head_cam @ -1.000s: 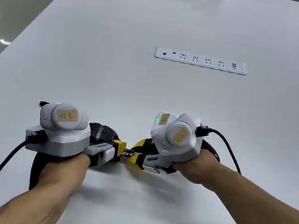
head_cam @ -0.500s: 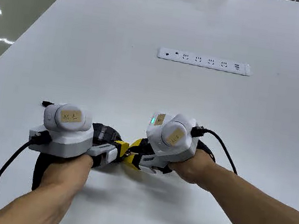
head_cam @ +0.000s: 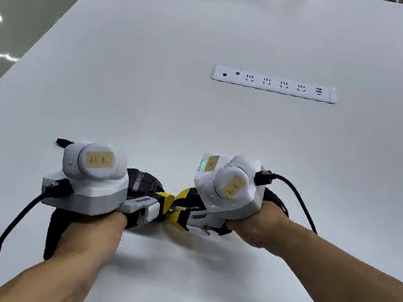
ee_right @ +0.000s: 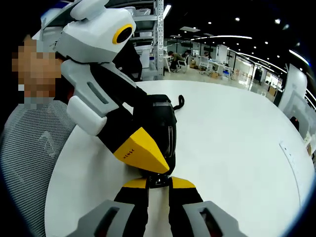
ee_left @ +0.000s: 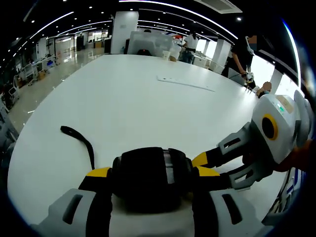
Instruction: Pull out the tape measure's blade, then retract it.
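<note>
Tape measure mostly hidden within left tool

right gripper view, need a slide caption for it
Right gripper pinches the blade tip of a black tape measure clamped by the left gripper, on a white table.

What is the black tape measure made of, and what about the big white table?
The tape measure looks like black plastic, maybe partly rubbery: its rounded case is dark with a dull shine. The table looks like smooth white laminate or painted board: flat, even, slightly glossy. Hard to be sure.
</note>
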`<action>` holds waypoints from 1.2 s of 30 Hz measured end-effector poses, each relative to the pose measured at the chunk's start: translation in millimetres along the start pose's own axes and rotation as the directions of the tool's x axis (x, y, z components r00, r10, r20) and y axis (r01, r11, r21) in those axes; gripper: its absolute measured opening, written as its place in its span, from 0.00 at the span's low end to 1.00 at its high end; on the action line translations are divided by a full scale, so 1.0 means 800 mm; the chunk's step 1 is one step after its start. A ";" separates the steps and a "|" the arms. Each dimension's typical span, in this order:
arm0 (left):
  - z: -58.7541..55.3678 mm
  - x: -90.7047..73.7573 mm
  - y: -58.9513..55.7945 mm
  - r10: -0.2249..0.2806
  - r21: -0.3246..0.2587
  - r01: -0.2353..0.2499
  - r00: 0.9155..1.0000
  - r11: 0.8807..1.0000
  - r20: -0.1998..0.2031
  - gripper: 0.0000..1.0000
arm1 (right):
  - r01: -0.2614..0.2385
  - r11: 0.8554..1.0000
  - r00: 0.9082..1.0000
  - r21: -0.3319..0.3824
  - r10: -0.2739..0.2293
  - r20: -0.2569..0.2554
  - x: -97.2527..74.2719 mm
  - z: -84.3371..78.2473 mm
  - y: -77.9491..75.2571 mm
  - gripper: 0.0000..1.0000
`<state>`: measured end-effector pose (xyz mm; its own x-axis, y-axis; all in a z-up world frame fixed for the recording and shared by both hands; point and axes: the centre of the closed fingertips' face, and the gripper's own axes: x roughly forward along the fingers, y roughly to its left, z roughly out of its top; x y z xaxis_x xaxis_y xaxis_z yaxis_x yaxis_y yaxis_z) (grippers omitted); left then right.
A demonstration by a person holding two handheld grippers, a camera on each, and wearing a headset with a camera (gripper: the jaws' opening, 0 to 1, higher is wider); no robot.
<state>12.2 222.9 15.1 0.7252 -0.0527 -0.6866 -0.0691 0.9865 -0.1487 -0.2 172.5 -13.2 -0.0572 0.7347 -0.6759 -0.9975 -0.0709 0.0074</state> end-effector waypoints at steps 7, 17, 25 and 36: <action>0.000 0.001 0.000 -0.004 -0.013 0.004 1.000 1.000 -0.003 0.62 | 0.012 1.000 1.000 0.016 -0.012 0.003 -0.004 -0.002 -0.004 0.16; -0.001 0.002 0.002 -0.008 -0.029 0.008 1.000 1.000 -0.016 0.66 | 0.029 0.999 1.000 0.022 -0.029 0.000 -0.017 -0.007 -0.006 0.20; -0.002 -0.004 0.003 -0.014 -0.007 0.014 1.000 1.000 -0.019 0.68 | 0.046 0.998 0.999 0.039 -0.046 0.002 -0.028 -0.014 -0.007 0.25; -0.004 -0.017 0.001 -0.038 0.026 0.038 0.999 0.999 -0.002 0.71 | 0.082 0.993 0.996 0.080 -0.084 0.016 -0.048 -0.022 -0.008 0.30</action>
<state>0.5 224.1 22.0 0.7259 -0.0906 -0.6818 -0.0235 0.9874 -0.1562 9.3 133.0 -0.3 0.0260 0.7489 -0.6621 -0.9990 0.0440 0.0105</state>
